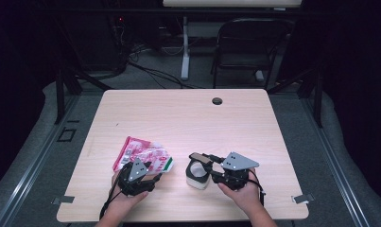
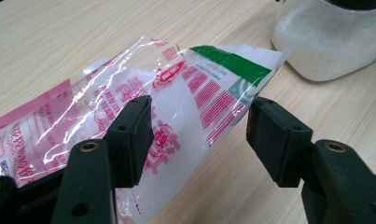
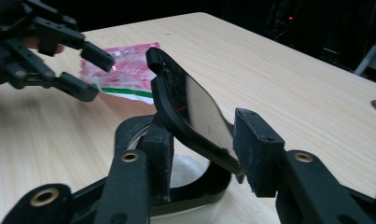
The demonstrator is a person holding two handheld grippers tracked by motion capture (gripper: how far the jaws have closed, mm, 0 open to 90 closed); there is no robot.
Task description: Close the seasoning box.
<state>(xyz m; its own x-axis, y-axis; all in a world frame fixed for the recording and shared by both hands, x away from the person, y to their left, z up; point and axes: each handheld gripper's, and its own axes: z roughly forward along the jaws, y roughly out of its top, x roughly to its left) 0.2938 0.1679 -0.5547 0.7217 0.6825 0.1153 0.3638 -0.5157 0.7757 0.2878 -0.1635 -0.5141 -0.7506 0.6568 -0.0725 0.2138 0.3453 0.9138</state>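
We judge refill bag [image 2: 176, 107] soft, slippery: left gripper [image 2: 199, 130] spread around it, take corner. Right gripper [image 3: 199, 154] spread beside stiff jar lid [image 3: 190, 107].

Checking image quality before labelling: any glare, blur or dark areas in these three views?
High view: table evenly lit, surroundings nearly black, frame soft overall. Left gripper view: white glare streaks on the plastic bag; the jar behind is slightly out of focus. Right gripper view: the jar's flip lid reflects light on its inner face; near jaws soft, background dark.
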